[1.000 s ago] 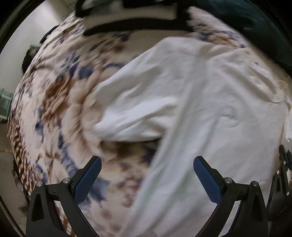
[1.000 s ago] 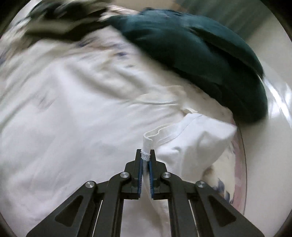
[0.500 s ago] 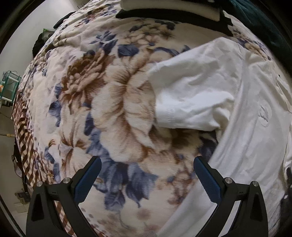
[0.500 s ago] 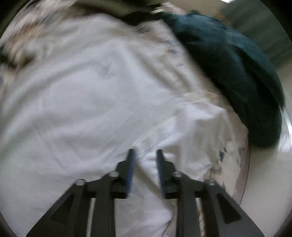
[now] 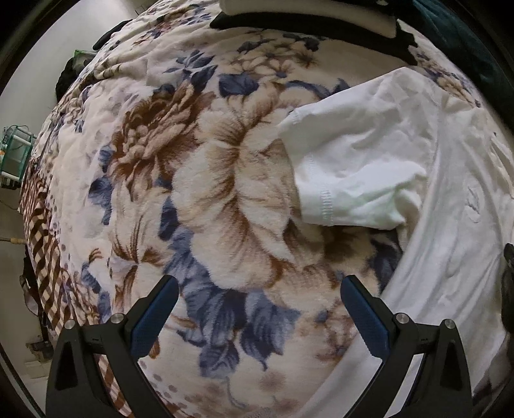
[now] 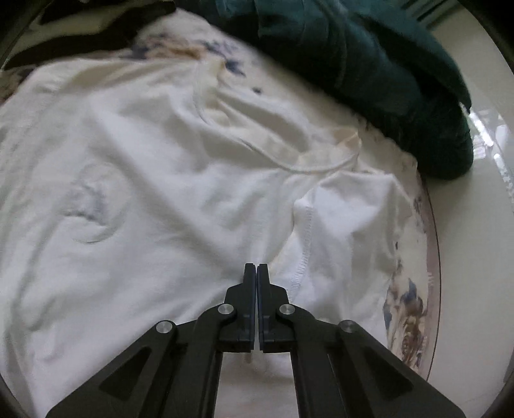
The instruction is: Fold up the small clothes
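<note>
Your right tool (image 6: 257,268) is pressed together, its two black fingers (image 6: 249,279) flat against each other with nothing between them. It hangs just over the white T-shirt (image 6: 154,180), close to the stitched edge of the right sleeve (image 6: 350,231). That sleeve is folded in over the body of the shirt. Past it you can see the neck opening (image 6: 282,141), a little yellowed at the rim. A faint round print (image 6: 90,209) shows through the cloth on the left side of the shirt. Beyond the neck lies a dark green garment (image 6: 369,74) in a heap, touching the top edge of the shirt. On the right a strip of the flowered blanket (image 6: 404,308) peeks out from under the shirt, right at the side of the bed.

Your left tool (image 5: 257,289) is spread wide. Its blue pads (image 5: 152,318) hold nothing. It hangs over the flowered blanket (image 5: 199,193), which has big brown and blue flowers. To the right of the tool lies the white T-shirt (image 5: 449,257), spread flat on the blanket. Its left sleeve (image 5: 356,167) sticks out sideways onto the flowers, wrinkled, with the hem stitching showing. This sleeve is not folded in. At the far end of the bed lies a black and white piece of clothing (image 5: 308,22). At the left edge the blanket has a brown checked border (image 5: 41,244) that hangs down the side of the bed.
</note>
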### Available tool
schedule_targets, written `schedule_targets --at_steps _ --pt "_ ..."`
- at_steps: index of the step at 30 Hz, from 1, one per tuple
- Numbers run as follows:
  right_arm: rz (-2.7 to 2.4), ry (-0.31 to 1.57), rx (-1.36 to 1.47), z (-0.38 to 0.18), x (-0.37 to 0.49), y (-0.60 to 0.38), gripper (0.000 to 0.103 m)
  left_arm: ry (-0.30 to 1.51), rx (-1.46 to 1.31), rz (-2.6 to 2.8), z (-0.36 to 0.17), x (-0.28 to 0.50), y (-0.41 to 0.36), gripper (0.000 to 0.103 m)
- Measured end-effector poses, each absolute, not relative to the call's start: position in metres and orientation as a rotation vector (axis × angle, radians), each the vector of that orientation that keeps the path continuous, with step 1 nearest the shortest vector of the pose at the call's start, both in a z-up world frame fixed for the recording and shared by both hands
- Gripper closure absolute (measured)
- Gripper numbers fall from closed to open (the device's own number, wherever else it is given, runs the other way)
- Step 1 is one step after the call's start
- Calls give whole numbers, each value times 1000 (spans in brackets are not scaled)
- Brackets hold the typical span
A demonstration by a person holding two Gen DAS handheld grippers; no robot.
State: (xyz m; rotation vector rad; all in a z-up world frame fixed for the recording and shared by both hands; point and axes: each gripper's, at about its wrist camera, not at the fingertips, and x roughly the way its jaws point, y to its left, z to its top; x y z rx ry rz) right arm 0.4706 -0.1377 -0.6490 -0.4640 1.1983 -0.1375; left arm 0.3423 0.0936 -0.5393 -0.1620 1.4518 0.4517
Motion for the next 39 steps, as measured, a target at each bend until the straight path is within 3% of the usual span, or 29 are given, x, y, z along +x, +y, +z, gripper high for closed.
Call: schedule_targets --at_steps 7,9,10,11,14,15,16,17,25,30,35,39 --pt "-69 1127 -743 -648 438 -115 100 1458 -177 470 -543 342 103 0" --pt "-121 1128 -841 -655 438 -118 79 1459 -180 470 -545 342 105 0" --pt "-124 1148 -857 -657 438 -115 56 1462 -180 469 -545 343 106 0" --pt "-124 1174 -869 -663 438 -117 51 1465 -181 467 -546 343 107 0" --pt "-150 1215 -894 -676 435 -118 52 1464 -175 457 -546 343 108 0" --pt "-159 1209 -856 -673 436 -121 59 1462 -169 455 -545 343 108 0" --pt "-161 1206 -832 -672 437 -121 92 1460 -163 451 -544 343 107 0" --pt "-171 1206 -816 -671 436 -123 99 1460 -160 449 -544 344 105 0" --pt "-60 1111 -775 -647 405 -117 99 1476 -156 455 -548 342 101 0" --pt "3 1240 -782 -660 392 -118 96 1477 -280 428 -550 347 109 0" --pt "36 1286 -245 -607 406 -163 66 1431 -472 396 -549 343 123 0" --pt "79 1296 190 -595 441 -207 60 1434 -519 383 -554 341 126 0"
